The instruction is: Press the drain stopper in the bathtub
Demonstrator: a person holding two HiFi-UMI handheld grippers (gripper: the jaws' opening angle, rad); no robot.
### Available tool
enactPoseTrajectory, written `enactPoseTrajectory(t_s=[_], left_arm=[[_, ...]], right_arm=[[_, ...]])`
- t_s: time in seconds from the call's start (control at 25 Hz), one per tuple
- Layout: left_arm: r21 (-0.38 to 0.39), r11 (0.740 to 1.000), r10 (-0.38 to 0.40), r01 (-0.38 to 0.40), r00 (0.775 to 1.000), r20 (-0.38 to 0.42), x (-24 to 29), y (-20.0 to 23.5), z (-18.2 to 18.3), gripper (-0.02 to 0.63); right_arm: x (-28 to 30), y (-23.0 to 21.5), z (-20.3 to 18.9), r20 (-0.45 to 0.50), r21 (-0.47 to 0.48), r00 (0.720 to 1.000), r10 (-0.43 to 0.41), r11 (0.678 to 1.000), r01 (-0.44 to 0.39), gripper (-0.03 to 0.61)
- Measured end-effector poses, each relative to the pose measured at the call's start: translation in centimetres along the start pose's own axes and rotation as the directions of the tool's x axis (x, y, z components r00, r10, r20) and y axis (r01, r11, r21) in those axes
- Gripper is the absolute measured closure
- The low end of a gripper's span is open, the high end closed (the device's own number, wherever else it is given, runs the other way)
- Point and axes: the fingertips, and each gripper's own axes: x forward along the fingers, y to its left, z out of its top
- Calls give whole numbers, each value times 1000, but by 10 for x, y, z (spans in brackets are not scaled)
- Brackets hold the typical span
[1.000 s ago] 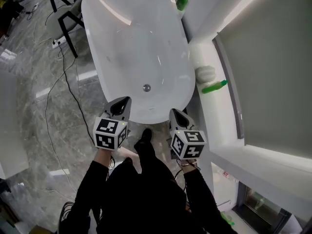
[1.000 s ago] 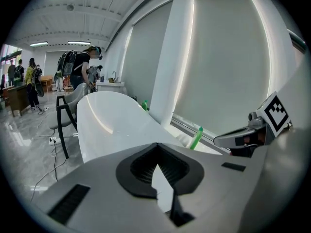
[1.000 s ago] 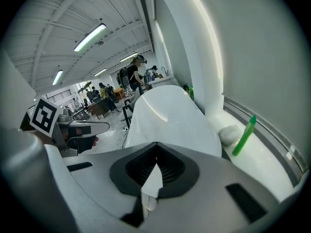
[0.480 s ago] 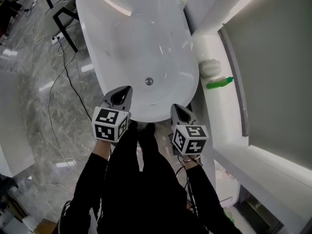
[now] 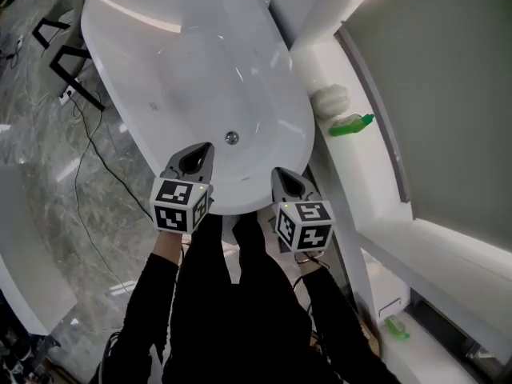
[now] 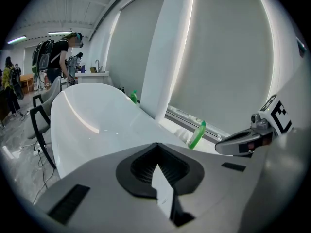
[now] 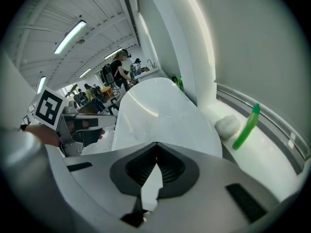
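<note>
Both my left claw point(image 5: 198, 154) and my right claw point(image 5: 283, 179) are pressed together, empty, and hover at the near rim of the bathtub point(image 5: 144, 46), probably staged for a closed-tip push, since the drain stopper point(image 5: 232, 138) lies untouched on the tub floor just ahead.

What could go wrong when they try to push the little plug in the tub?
The drain stopper is small and sits low on the bathtub floor. The left hand-held gripper and right hand-held gripper, both shut, hang over the near rim. Reaching down, a tip might miss or slide on the shiny surface. The green bottle on the ledge could get knocked. A cable on the floor might trip feet.
</note>
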Motion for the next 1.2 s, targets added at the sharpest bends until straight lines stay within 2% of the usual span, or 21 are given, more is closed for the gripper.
enactPoseTrajectory(t_s=[0.2, 0.48, 0.84, 1.0, 1.2], left_arm=[[23, 997, -71, 72, 995, -69, 30, 20, -4, 607], [65, 982, -164, 175, 974, -157, 65, 51, -9, 607], [111, 937, -289, 331, 914, -286, 122, 57, -36, 607], [137, 922, -299, 362, 891, -343, 155, 62, -62, 607], [112, 917, -306, 382, 856, -416, 192, 73, -108, 607]], right_arm=[[24, 4, 0, -20, 78, 998, -60, 995, 61, 577], [66, 20, -3, -54, 178, 991, -126, 975, 134, 577], [113, 16, -20, -100, 284, 975, -201, 933, 221, 577], [140, 8, -37, -126, 318, 969, -210, 917, 240, 577], [189, -1, -62, -161, 321, 969, -187, 919, 231, 577]])
